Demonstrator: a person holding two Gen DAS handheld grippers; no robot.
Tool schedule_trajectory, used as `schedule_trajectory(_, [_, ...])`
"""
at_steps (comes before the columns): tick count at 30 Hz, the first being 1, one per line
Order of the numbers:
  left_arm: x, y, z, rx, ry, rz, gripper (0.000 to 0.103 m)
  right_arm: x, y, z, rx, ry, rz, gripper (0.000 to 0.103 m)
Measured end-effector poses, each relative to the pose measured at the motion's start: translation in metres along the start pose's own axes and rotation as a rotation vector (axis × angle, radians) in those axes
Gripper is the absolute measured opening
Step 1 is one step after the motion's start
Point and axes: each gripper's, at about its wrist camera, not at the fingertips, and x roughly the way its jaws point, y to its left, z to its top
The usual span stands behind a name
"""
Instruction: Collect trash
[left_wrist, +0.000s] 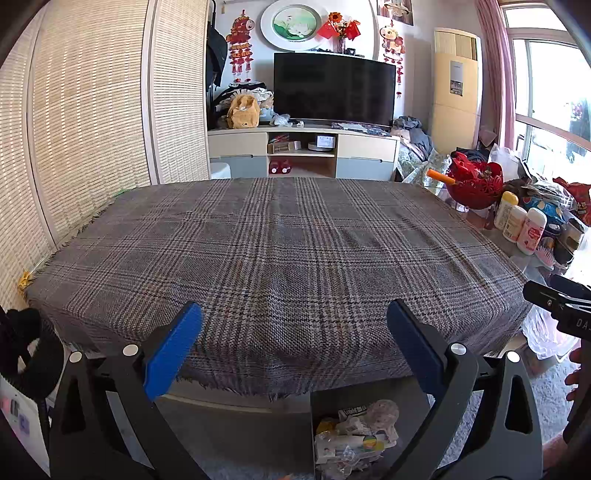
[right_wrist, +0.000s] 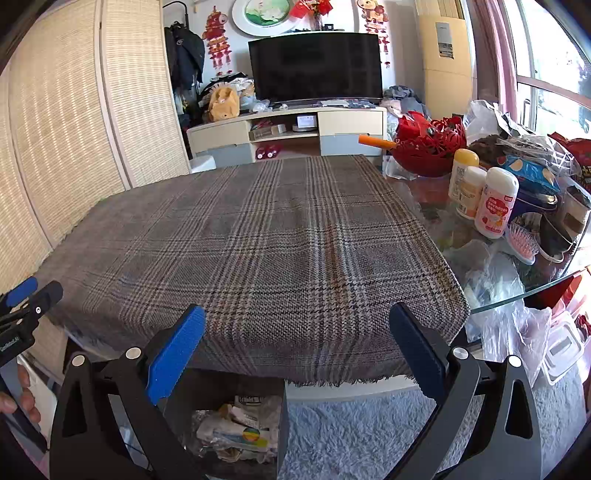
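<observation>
Below the near edge of the plaid cloth (left_wrist: 288, 251), a dark bin (left_wrist: 325, 406) sits on the floor, filled with crumpled wrappers and paper trash (left_wrist: 354, 435). Over it, the left gripper (left_wrist: 295, 350) hovers with its blue pads spread wide and nothing between them. Beside it, the right gripper (right_wrist: 297, 350) is likewise spread wide and empty above the cloth's fringe. Farther right, white bottles (right_wrist: 495, 203) and a red basket (right_wrist: 432, 151) crowd the glass tabletop (right_wrist: 535, 284).
</observation>
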Motion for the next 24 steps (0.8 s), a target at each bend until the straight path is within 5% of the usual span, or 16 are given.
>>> schedule_trajectory(6, [-0.002,0.001,0.001,-0.015,-0.011,-0.004,0.095,0.0,0.0,0.0,0.0,-0.002,-0.001,0.1])
schedule_trajectory(10, [-0.009,-0.001,0.005,0.008,-0.077,0.086,0.095,0.002,0.001,-0.001,-0.004,0.002,-0.001,0.1])
schedule_trajectory(24, [-0.008,0.003,0.007,-0.001,-0.069,0.047,0.095,0.002,-0.003,-0.002,0.015,0.013,0.009,0.1])
